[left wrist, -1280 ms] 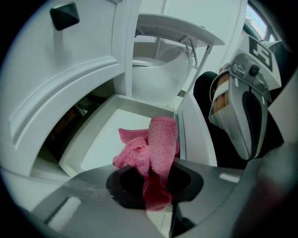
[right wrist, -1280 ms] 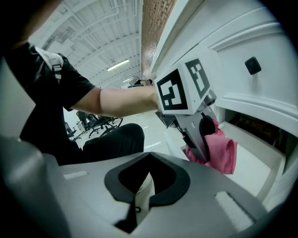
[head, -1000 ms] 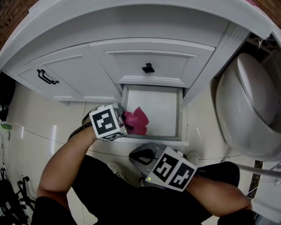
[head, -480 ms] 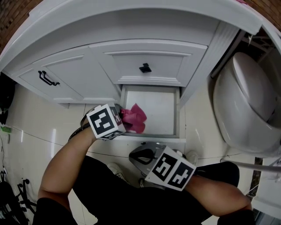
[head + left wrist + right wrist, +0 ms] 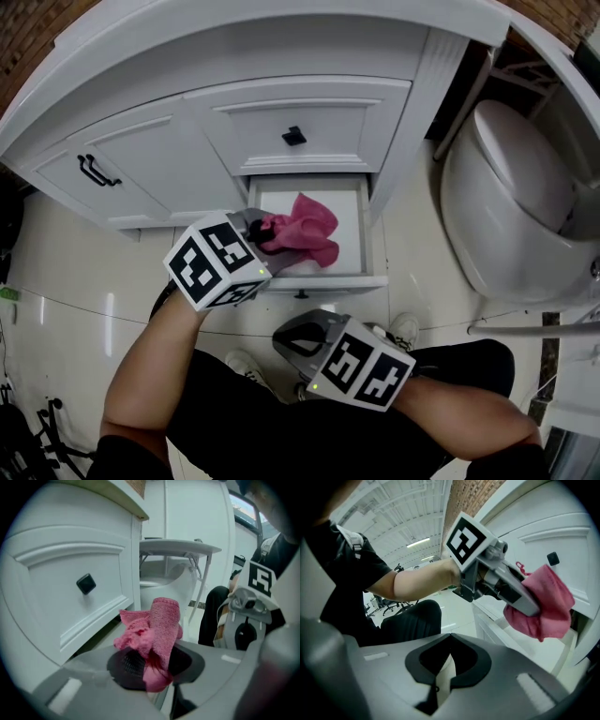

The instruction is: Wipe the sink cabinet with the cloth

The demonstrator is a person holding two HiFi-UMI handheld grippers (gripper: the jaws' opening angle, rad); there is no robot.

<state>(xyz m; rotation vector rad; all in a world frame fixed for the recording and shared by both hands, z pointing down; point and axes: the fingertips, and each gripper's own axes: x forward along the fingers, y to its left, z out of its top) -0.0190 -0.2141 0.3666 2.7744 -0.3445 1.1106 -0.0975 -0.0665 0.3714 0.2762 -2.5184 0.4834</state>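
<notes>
1. The left tongs (image 5: 265,236) are pressed together on a pink cloth (image 5: 307,234). In the left gripper view a bunched fold of the cloth stands up from between their tips.
2. The cloth hangs just ahead of the left tongs, over the open bottom drawer (image 5: 349,208) of the white sink cabinet (image 5: 159,150). I cannot tell whether it touches the drawer floor.
3. Beyond the left tongs and higher up, the upper drawer is closed, with a small black knob (image 5: 294,136) at its middle.
4. Out to the left of the left tongs is a cabinet door with a black bar handle (image 5: 94,171).
5. The right tongs (image 5: 292,339) are held nearer the person than the left tongs, in front of the drawer's front edge and above the person's dark trousers (image 5: 281,431). Their tips meet and nothing is between them. Their own view looks across at the left tongs and the cloth.
6. A white toilet (image 5: 516,216) stands to the right of both tongs, beside the cabinet on the pale tiled floor (image 5: 56,272).
</notes>
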